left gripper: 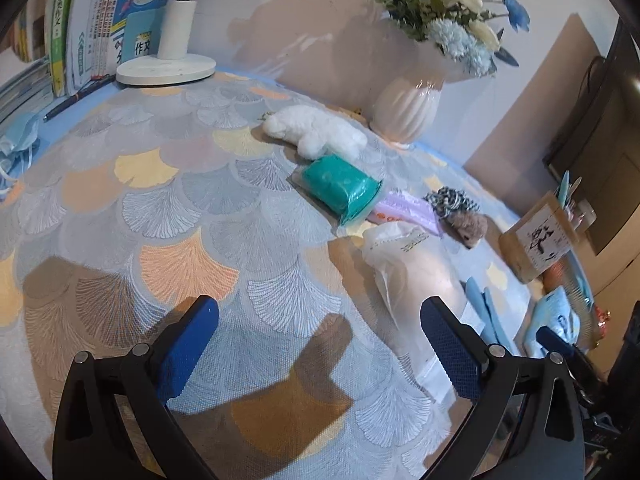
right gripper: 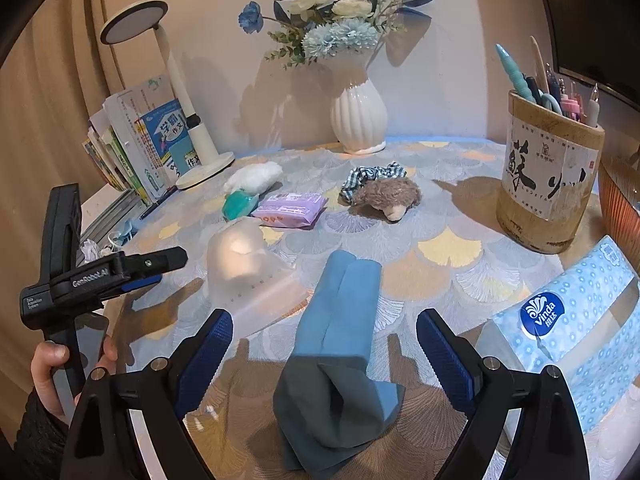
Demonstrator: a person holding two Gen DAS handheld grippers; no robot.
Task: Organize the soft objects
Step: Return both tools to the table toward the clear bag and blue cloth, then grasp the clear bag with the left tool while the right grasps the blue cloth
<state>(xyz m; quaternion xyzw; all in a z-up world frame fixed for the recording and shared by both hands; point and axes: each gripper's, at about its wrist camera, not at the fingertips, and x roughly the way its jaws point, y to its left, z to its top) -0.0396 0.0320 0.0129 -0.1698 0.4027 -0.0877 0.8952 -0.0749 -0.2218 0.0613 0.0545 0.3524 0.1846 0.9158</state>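
My right gripper (right gripper: 326,320) is open around a folded blue cloth (right gripper: 340,320) that lies on the table between its fingers; the pads stand clear of it. My left gripper (left gripper: 320,312) is open over bare tablecloth, just left of a translucent plastic bag (left gripper: 404,264). Further back lie a white plush (left gripper: 316,132), a teal soft pack (left gripper: 340,190), a purple wipes pack (right gripper: 288,210), a checked scrunchie (right gripper: 372,174) and a brown hedgehog plush (right gripper: 390,196). A hand (right gripper: 52,360) holds the left gripper (right gripper: 172,268) beside the bag (right gripper: 244,264).
A white vase (right gripper: 358,118) of flowers stands at the back, a lamp (right gripper: 204,168) and books (right gripper: 132,148) at the back left. A pen holder (right gripper: 548,184) and a Vinda tissue pack (right gripper: 580,328) stand on the right. A face mask (left gripper: 16,140) and a pen (left gripper: 76,98) lie at the left edge.
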